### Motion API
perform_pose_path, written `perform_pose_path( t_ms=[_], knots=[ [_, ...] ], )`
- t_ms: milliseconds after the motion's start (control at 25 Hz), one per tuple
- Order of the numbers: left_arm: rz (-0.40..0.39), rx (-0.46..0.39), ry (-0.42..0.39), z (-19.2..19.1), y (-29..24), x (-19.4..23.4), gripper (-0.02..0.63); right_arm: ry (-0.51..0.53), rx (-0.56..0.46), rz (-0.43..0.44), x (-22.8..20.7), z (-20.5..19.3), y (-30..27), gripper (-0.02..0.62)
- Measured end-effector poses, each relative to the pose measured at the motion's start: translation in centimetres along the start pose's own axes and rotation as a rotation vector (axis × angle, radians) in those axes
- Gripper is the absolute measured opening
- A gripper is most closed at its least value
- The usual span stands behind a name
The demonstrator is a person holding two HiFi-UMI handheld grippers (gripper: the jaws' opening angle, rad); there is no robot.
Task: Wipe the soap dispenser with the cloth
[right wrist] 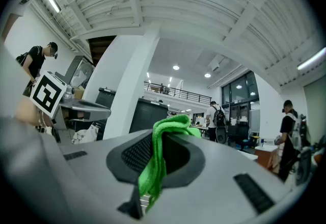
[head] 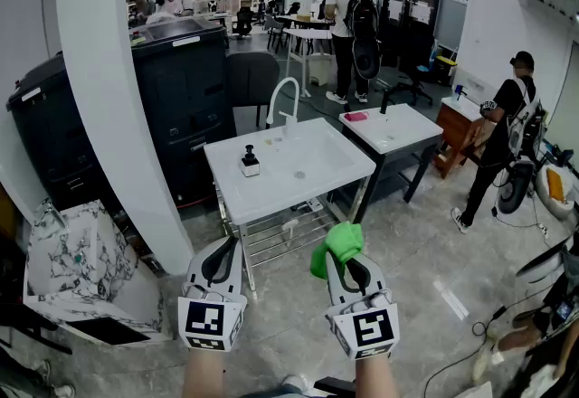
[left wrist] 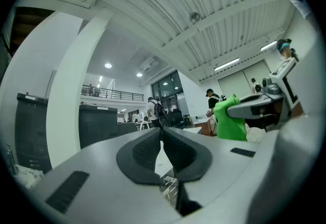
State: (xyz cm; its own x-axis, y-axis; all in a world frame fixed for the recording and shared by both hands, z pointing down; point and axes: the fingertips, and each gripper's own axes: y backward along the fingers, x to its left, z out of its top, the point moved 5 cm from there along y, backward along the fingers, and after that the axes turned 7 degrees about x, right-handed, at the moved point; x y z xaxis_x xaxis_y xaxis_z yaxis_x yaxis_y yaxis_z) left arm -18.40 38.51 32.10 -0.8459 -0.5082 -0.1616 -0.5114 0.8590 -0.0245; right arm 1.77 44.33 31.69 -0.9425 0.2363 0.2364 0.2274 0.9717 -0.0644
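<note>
- The right claw is clamped on the green cloth. Its own view shows a fold bunched over the tips and a thin tail hanging below the pads.
- The left claw is closed tight with nothing between its jaws.
- Likely trouble: the soap dispenser is small and stands free on the white worktop, so a wipe from one side could slide it or tip it over. Nothing braces it, and the left claw would have to open before it could.
- The cloth looks pinched along a narrow strip only. The drag of rubbing may pull it out of the jaws, or let the hard tips meet the dispenser instead of the fabric.
- Pressing down on the pump head could squirt soap onto the worktop.
- The faucet rises just behind the dispenser — an overshooting sweep could knock into it.
- Position: the dispenser sits near the worktop's front-left part. It is well apart from both claws — ahead of them and up-left of the right claw in the head view, roughly in line with the left one.
- Both claws hover over the floor, short of the worktop's near edge. Neither gripper view lets me pick the dispenser out.
</note>
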Motion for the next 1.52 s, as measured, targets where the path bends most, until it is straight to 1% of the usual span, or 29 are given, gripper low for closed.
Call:
perform_pose_path(
  t_ms=[160,400,640,800,1040,1240,1360,1400,1440,1480,1520],
  knots=[
    [0.007,0.012,-0.005,0.0,-0.9,-1.0,0.015,0.008,0.007,0.013,-1.6,-0.6,-0.5,0.048],
    [0.029,0.031,0.024,-0.9,-3.0,-0.8,0.015,-0.036,0.008,0.029,-3.4,-1.8,-2.2,0.046],
    [0.034,0.034,0.037,-1.4,-7.5,0.2,0.017,-0.039,0.010,0.037,-5.6,-2.6,-5.4,0.048],
    [0.023,0.030,0.046,-2.1,-12.2,1.5,0.018,-0.052,0.021,0.031,-7.6,-3.4,-9.3,0.048],
    [0.027,0.028,0.069,-2.8,-19.7,4.9,0.018,-0.085,0.026,0.038,-10.6,-3.8,-16.9,0.048],
    [0.060,0.033,0.094,-3.4,-25.9,8.8,0.018,-0.090,0.039,0.078,-12.4,-3.9,-24.2,0.049],
    [0.070,0.063,0.119,-4.3,-29.1,11.3,0.023,-0.107,0.049,0.085,-13.2,-4.3,-28.3,0.048],
    [0.062,0.075,0.126,-4.7,-30.1,11.9,0.030,-0.113,0.053,0.088,-13.4,-4.5,-29.6,0.048],
    [0.042,0.085,0.131,-5.0,-31.0,12.5,0.058,-0.118,0.058,0.091,-13.6,-4.6,-30.9,0.048],
    [0.013,0.091,0.133,-5.3,-31.9,12.8,0.106,-0.121,0.062,0.095,-13.7,-4.7,-32.1,0.049],
    [-0.018,0.095,0.134,-5.5,-32.8,13.2,0.170,-0.122,0.065,0.099,-13.8,-4.7,-33.1,0.049]
  ],
)
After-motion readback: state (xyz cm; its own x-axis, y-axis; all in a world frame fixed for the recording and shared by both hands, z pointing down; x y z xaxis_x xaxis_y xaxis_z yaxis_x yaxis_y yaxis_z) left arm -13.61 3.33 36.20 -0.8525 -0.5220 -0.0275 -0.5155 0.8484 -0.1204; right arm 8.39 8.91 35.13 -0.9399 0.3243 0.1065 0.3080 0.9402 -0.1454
